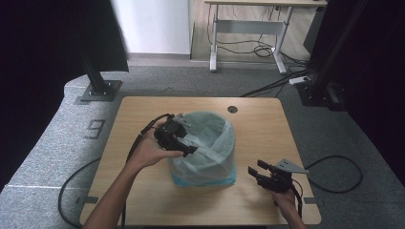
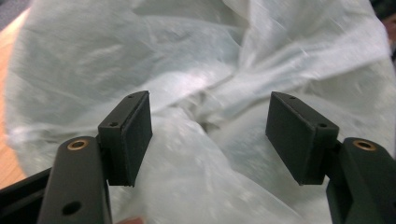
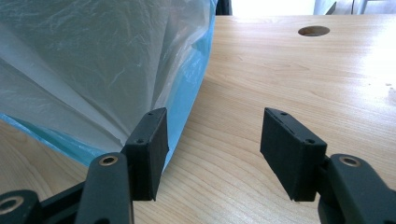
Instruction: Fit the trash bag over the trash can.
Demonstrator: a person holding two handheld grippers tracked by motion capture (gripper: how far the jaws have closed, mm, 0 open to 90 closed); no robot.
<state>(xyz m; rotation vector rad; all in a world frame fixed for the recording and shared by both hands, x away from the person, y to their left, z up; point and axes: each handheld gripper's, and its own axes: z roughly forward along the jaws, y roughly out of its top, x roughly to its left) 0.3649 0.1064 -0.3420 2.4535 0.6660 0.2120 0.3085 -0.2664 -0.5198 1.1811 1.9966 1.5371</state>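
At frame centre we see the left claw [image 1: 190,150] spread over the bag [image 1: 210,152] rim on the bench [image 1: 143,191], nearer than the right claw [image 1: 254,170], spread at lower right.

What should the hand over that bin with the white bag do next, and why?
Probably ease the left gripper down and close on the fold of the white bag. Its jaws stand open with loose film bunched between the pads, not yet pinched. The right gripper waits open on the table beside the bin.
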